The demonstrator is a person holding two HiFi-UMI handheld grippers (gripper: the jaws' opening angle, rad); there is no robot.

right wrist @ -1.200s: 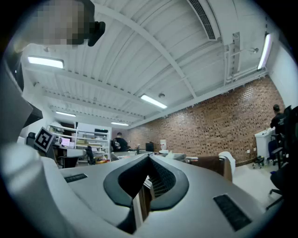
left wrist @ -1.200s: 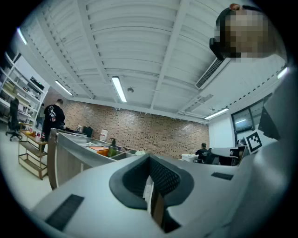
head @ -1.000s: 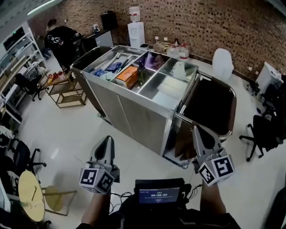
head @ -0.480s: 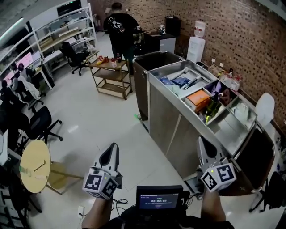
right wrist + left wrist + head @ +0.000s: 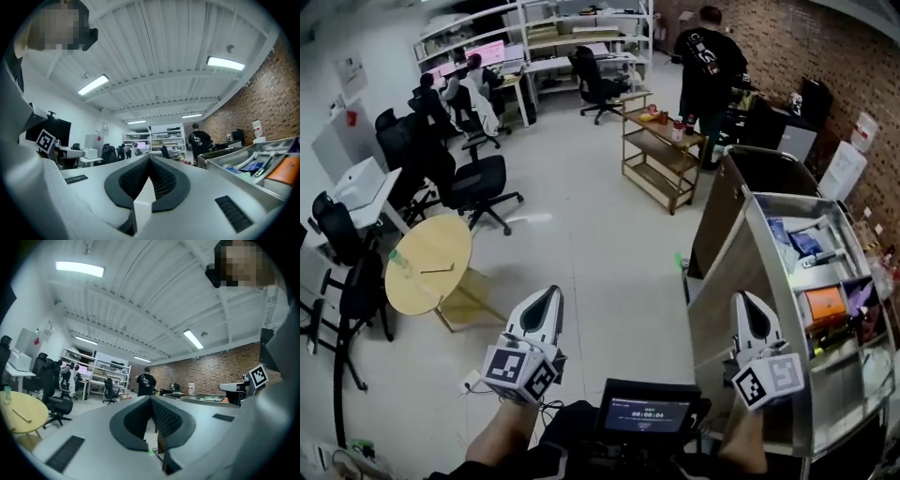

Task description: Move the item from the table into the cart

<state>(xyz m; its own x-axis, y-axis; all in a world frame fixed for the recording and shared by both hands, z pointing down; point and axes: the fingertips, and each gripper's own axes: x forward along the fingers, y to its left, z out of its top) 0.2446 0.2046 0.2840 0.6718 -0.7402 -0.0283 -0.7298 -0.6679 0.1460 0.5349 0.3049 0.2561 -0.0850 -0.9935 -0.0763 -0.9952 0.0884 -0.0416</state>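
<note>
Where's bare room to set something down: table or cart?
The round yellow wooden table is mostly bare, holding only a thin stick and a small bottle. In the steel cart the far compartments are crowded with blue packs and an orange box; the nearest looks emptier.

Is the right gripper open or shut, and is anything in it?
Shut and empty: the right gripper shows its jaws meeting at the tips, with nothing between them.
</note>
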